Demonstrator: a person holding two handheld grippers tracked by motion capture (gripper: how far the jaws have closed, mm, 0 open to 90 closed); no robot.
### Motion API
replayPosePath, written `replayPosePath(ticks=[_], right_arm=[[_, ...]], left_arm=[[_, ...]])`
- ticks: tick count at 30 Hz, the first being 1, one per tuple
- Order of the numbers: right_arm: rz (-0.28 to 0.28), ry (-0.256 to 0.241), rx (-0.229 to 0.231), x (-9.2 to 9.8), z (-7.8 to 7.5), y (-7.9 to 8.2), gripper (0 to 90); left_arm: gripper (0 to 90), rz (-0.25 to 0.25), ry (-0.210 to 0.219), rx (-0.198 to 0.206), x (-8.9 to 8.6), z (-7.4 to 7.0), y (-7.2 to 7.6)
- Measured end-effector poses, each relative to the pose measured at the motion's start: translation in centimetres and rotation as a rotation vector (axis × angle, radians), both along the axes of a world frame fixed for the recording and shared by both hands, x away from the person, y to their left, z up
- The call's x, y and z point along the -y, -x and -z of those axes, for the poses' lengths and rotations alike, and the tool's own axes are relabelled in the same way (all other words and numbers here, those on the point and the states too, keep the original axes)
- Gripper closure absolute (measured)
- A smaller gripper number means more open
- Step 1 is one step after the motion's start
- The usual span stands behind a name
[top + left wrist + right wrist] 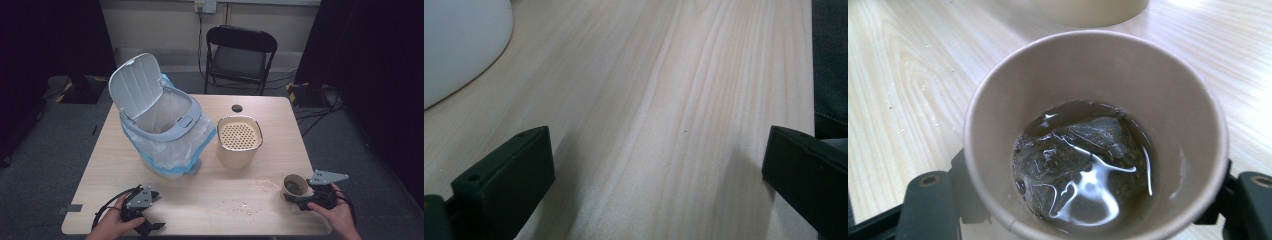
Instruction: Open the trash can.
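Observation:
My right gripper (301, 196) is at the table's front right, shut on a brown paper cup (294, 184). In the right gripper view the cup (1088, 70) stands between the two black jaws of that gripper (1088, 200); it holds a little dark liquid and a soaked tea bag (1083, 160). A person's left hand holds my left gripper (156, 210) low over the table's front left. Its jaws are wide open, and in the left gripper view there is just bare wood between the jaws of this gripper (656, 170).
A grey bin (167, 125) with its lid up and a clear bag liner stands left of centre. To its right sits a beige container (239, 150) with a perforated strainer top. Wet marks and crumbs (262, 184) lie left of the cup. A black chair (239, 55) stands behind the table.

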State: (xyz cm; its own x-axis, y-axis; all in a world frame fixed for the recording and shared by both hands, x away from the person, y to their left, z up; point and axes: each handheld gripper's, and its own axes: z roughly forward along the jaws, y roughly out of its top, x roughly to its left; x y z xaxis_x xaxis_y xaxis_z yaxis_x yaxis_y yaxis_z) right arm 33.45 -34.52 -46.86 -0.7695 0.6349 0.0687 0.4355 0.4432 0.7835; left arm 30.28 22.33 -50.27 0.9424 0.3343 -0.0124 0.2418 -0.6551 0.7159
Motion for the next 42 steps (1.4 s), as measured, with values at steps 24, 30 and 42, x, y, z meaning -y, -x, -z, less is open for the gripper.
replayPosePath(ticks=[24, 30, 42], right_arm=[[0.040, 0.017, 0.035, -0.9, -4.2, -3.7, 26.9], [0.053, 0.014, 0.044, -1.3, -5.0, -4.6, 27.0], [0.052, 0.023, 0.064, -2.2, -6.9, -7.3, 27.0]], left_arm=[[0.0, 0.000, 0.000, 0.000, 0.0, 0.0, 0.0], [0.0, 0.000, -0.002, -0.001, 0.0, 0.0, 0.0], [0.0, -0.003, 0.005, -0.003, 0.0, 0.0, 0.0]])
